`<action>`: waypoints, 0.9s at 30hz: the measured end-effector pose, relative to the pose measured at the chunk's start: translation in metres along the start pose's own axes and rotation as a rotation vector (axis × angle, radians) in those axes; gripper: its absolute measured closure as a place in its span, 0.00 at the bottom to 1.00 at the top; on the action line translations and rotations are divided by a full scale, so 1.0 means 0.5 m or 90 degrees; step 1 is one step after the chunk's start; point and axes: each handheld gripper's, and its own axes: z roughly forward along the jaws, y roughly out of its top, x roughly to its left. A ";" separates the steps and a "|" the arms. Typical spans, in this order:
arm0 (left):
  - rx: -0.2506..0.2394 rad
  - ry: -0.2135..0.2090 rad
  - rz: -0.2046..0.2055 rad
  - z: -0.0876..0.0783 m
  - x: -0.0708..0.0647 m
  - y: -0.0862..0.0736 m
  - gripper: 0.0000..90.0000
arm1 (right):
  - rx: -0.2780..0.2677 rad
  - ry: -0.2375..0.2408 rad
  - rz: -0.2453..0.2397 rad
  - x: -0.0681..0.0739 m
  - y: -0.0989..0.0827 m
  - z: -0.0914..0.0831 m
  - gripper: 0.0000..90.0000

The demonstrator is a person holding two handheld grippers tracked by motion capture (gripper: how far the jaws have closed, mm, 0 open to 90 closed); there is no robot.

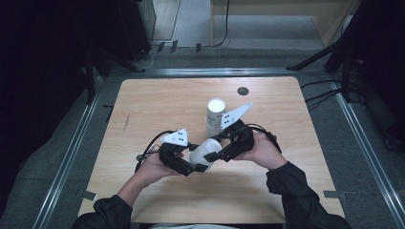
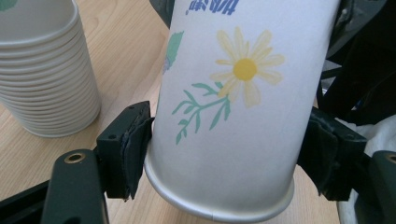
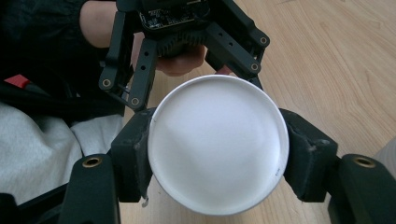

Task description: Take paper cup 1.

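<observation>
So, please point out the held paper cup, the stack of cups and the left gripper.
held paper cup (image 2: 233,121): left gripper view, printed side wall.
stack of cups (image 1: 215,117): high view, side wall.
left gripper (image 1: 193,167): high view, between fingertips.

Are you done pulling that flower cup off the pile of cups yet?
Partly, it seems. One flower cup is already off the stack of cups, which stands upright on the table. Right now both tools grip that cup at once: the left tool squeezes its sides, the right tool holds its bottom end. Left to do: let go with one tool and put it down, probably.
</observation>
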 end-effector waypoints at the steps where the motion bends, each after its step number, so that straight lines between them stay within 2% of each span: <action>1: 0.003 0.000 0.002 0.000 0.000 0.000 0.28 | 0.000 -0.002 -0.004 0.000 0.000 0.001 0.39; 5: 0.010 0.001 0.002 -0.002 0.002 0.001 0.29 | 0.003 -0.002 0.000 -0.001 0.000 0.003 0.38; 8: 0.005 0.003 -0.004 -0.007 0.002 0.002 0.29 | -0.004 -0.005 -0.007 0.000 0.000 0.002 0.32; 11: 0.003 0.000 -0.006 -0.016 0.005 0.003 0.29 | -0.006 -0.026 -0.020 0.002 0.000 -0.002 0.29; 13: 0.004 0.003 -0.006 -0.023 0.007 0.004 0.29 | -0.010 -0.029 -0.021 0.002 0.000 -0.007 0.26; 18: 0.011 0.006 -0.002 -0.044 0.017 0.005 0.29 | -0.010 -0.051 -0.029 0.004 -0.008 -0.020 0.26; 24: 0.038 0.009 0.007 -0.066 0.027 0.013 0.29 | -0.015 -0.066 -0.024 0.002 -0.033 -0.026 0.29; 27: 0.069 0.015 0.015 -0.072 0.034 0.019 0.29 | -0.014 -0.077 -0.023 0.008 -0.054 -0.022 0.30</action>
